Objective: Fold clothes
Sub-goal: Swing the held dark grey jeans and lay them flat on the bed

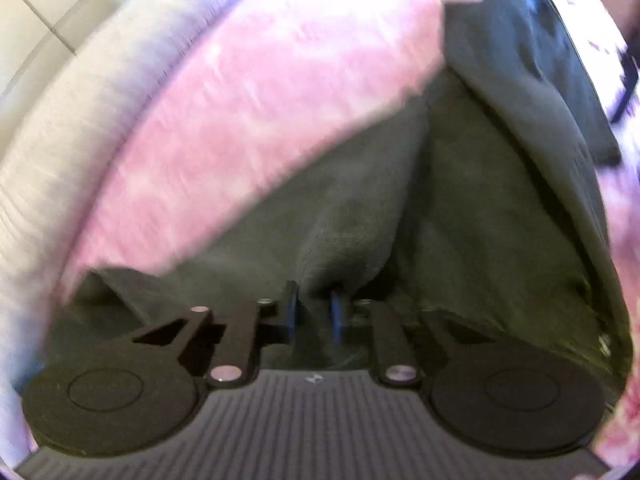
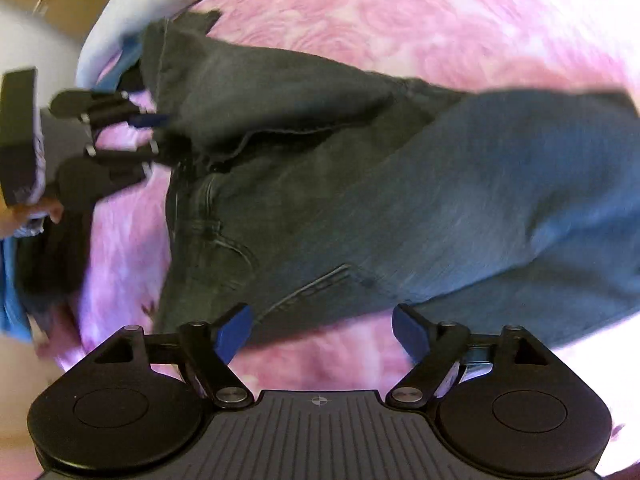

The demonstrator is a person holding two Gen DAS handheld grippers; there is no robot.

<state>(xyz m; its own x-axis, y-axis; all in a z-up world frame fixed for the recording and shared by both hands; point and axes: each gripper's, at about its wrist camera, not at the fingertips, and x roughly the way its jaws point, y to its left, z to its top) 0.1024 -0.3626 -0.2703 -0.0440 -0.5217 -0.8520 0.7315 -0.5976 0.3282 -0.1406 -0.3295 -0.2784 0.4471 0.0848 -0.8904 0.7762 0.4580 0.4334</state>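
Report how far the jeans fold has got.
Done: little; the jeans lie spread on the pink bedspread, legs apart, no finished fold. In hand: the left gripper is shut on denim at the waist end. The right gripper hangs open, holding nothing. Left: essentially all the folding.

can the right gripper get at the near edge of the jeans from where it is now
Probably yes: the right gripper is open just short of the jeans, with only pink blanket between. The left gripper grips elsewhere.

Pink bedspread [image 2: 440, 20], white tiled floor [image 1: 36, 12]
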